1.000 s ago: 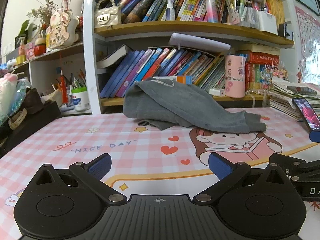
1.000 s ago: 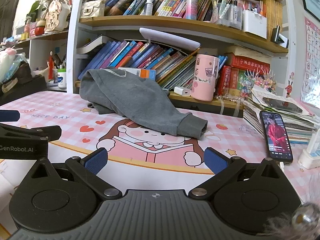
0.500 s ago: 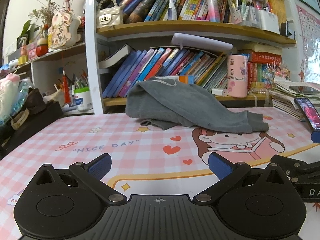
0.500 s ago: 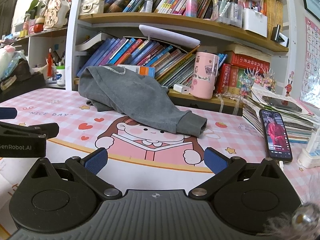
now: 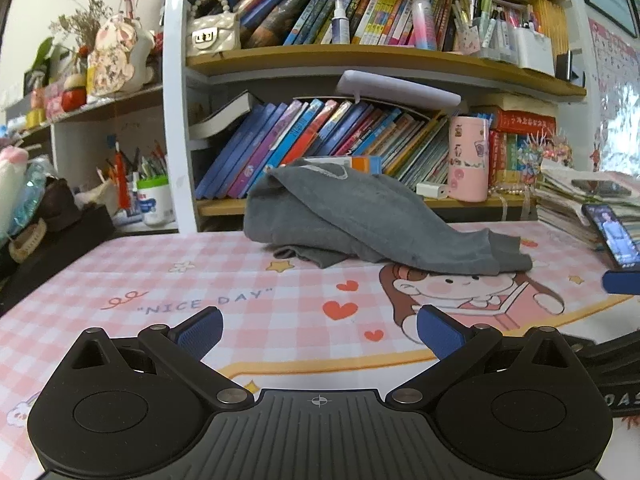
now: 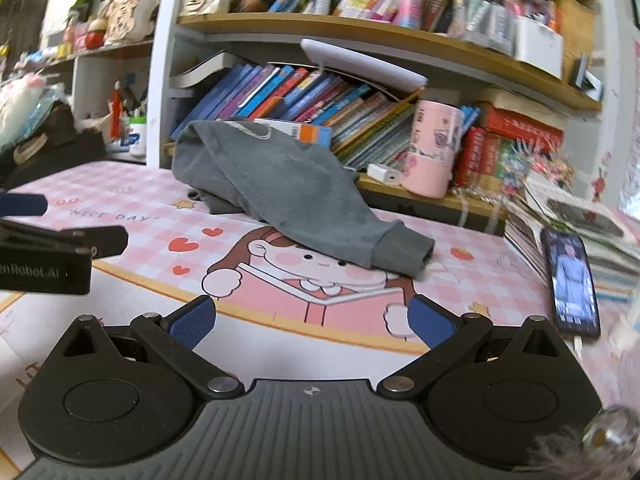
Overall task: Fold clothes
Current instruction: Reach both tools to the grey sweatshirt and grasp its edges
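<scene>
Right now a grey garment (image 5: pixel 360 216) is lying crumpled at the back of the table (image 5: pixel 120 276), well apart from both tools. Its upper part is leaning against the row of slanted books (image 5: pixel 304 136) on the lower shelf, and a cuffed end (image 6: pixel 402 246) is trailing out to the right across the cartoon girl printed on the pink checked table cover.

The left tool (image 5: pixel 318 330) is hovering low over the near part of the table, its blue-padded fingers (image 5: pixel 200 330) standing wide apart with nothing between them. The right tool (image 6: pixel 312 318) is sitting just beside it, likewise spread open and gripping nothing; from its camera the left tool's black arm is poking in at the left edge.

A pink cup (image 5: pixel 468 160) is standing on the lower shelf to the right of the garment, with a small white charger (image 5: pixel 431 190) just beside it. A phone (image 6: pixel 572 280) with its screen lit is lying near the right edge of the table, leaning against a stack of magazines (image 6: pixel 580 216). The right camera's picture is slightly blurred, so finer detail on the shelves is hard to make out.
</scene>
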### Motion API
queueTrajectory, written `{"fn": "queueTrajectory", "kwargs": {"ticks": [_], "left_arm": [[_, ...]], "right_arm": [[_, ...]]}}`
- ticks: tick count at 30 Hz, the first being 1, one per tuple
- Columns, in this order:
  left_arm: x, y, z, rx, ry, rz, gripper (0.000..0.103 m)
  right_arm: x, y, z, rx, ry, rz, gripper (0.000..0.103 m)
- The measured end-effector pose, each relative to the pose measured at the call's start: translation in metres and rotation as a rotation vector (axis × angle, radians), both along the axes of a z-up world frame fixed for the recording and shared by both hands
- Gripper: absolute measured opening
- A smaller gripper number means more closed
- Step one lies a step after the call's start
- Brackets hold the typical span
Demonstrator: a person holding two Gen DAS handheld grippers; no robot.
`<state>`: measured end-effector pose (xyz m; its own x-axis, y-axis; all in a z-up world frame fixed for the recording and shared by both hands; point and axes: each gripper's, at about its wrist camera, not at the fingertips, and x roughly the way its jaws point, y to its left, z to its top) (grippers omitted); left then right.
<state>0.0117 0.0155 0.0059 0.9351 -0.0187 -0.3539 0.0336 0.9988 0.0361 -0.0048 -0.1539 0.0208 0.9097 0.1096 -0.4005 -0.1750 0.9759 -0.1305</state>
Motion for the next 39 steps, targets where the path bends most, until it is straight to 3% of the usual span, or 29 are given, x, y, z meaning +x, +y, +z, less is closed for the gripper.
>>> {"fn": "queueTrajectory", "kwargs": {"ticks": [4,10,18,26,30,39], "left_arm": [[0.017,0.008,0.003,-0.002,0.014,-0.012,0.103],[0.05,0.018,0.003,0.005,0.052,-0.018,0.103],[0.105,0.035,0.004,-0.027,0.11,-0.054,0.103],[0.15,0.052,0.011,-0.095,0.042,-0.043,0.097],[0.172,0.055,0.018,-0.015,-0.027,-0.019,0.097],[0.204,0.055,0.017,0.209,-0.085,-0.003,0.097]], "right_arm": [[0.018,0.007,0.006,-0.043,-0.008,0.042,0.103],[0.058,0.009,0.014,-0.018,0.001,0.102,0.103],[0.124,0.012,0.011,-0.004,0.081,0.219,0.103],[0.148,0.001,-0.001,0.041,0.1,0.204,0.103],[0.152,-0.003,-0.01,0.03,0.099,0.179,0.103],[0.151,-0.004,-0.012,0.033,0.103,0.182,0.103]]}}
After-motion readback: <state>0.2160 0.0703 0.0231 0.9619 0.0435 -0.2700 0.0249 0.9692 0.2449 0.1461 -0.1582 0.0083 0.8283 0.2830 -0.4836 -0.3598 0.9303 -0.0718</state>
